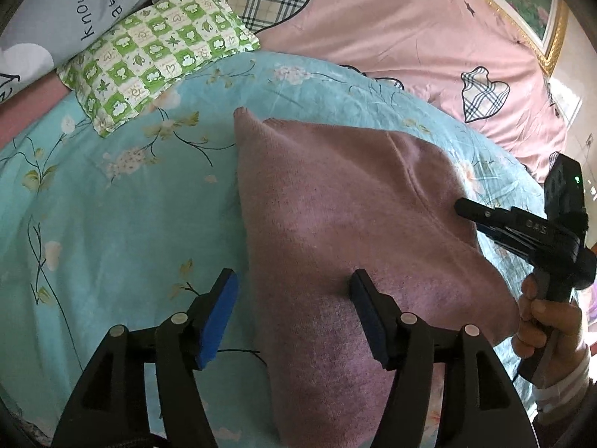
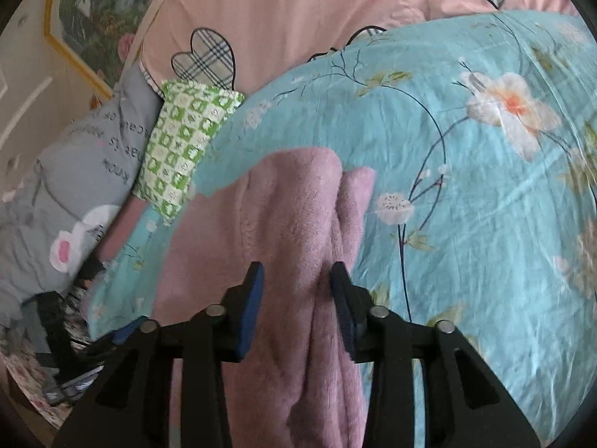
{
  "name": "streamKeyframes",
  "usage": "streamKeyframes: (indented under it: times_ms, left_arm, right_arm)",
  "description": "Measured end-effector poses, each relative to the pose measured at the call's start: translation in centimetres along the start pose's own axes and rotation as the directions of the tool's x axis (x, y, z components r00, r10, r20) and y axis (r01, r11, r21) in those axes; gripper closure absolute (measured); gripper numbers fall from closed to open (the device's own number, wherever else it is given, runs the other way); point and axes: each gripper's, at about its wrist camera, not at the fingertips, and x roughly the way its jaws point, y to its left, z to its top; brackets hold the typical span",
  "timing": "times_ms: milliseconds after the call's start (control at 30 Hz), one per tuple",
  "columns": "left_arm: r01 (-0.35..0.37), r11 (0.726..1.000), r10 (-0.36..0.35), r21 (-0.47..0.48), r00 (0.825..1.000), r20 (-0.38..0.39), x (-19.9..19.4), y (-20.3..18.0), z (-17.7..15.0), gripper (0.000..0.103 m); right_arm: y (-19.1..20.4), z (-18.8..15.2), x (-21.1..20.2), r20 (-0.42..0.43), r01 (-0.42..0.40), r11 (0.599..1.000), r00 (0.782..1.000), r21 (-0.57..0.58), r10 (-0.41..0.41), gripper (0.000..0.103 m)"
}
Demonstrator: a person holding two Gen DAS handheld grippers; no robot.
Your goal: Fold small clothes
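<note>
A small dusty-pink fleece garment (image 1: 335,224) lies on a turquoise floral sheet (image 1: 112,224). My left gripper (image 1: 294,291) is open, its jaws straddling the garment's near left edge, one pad on the sheet side and one over the fabric. My right gripper shows in the left wrist view (image 1: 462,207) at the garment's right side, tips against a fold. In the right wrist view the right gripper (image 2: 296,280) stands open with a bunched ridge of the pink garment (image 2: 298,205) between its jaws; whether it pinches it I cannot tell.
A green-and-white checked pillow (image 1: 156,48) lies at the far left, beside a grey printed pillow (image 1: 74,3). A pink duvet with plaid hearts (image 1: 373,18) lies behind the sheet. A gold-framed picture (image 1: 537,11) hangs on the wall.
</note>
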Motion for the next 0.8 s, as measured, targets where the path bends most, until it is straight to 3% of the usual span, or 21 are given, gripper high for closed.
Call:
streamKeyframes:
  times_ms: [133, 233, 267, 300, 500, 567, 667, 800]
  left_arm:
    - [0.000, 1.000, 0.000, 0.002, 1.000, 0.000, 0.2, 0.1, 0.1, 0.037]
    - [0.002, 1.000, -0.002, 0.001, 1.000, -0.005, 0.4, 0.1, 0.2, 0.037]
    - [0.000, 1.000, 0.000, 0.004, 1.000, -0.006, 0.5, 0.0, 0.2, 0.037]
    - [-0.002, 1.000, 0.002, 0.008, 1.000, -0.005, 0.5, 0.0, 0.3, 0.037]
    - [-0.003, 0.998, 0.004, 0.055, 1.000, -0.009, 0.8, -0.6, 0.8, 0.037]
    - [-0.009, 0.997, 0.011, 0.081, 1.000, -0.027, 1.6, -1.0, 0.5, 0.035]
    - [-0.033, 0.994, 0.037, 0.107, 0.999, -0.036, 2.3, -1.5, -0.2, 0.034]
    - [-0.031, 0.993, 0.034, 0.114, 0.999, -0.018, 1.2, -1.5, 0.0, 0.035]
  right_arm:
    - [0.1, 0.9, 0.0, 0.024, 0.026, 0.999, 0.999, -0.023, -0.025, 0.073]
    - [-0.1, 1.5, 0.3, 0.008, -0.013, 1.000, 1.000, -0.022, 0.013, 0.075]
    - [0.0, 1.5, 0.4, 0.002, -0.015, 1.000, 1.000, -0.027, 0.015, 0.091]
    - [0.1, 1.5, 0.5, -0.001, -0.007, 0.999, 1.000, -0.036, 0.007, 0.093]
    - [0.5, 3.8, 0.6, 0.027, 0.023, 0.998, 0.999, -0.061, -0.021, 0.096]
    - [0.0, 4.5, 2.0, 0.018, 0.078, 0.994, 0.997, -0.079, -0.077, 0.096]
    - [-0.8, 3.9, 4.2, -0.049, 0.108, 0.991, 0.993, -0.074, -0.112, 0.096]
    - [-1.4, 2.9, 1.8, -0.015, 0.107, 0.994, 0.994, -0.016, -0.107, 0.089]
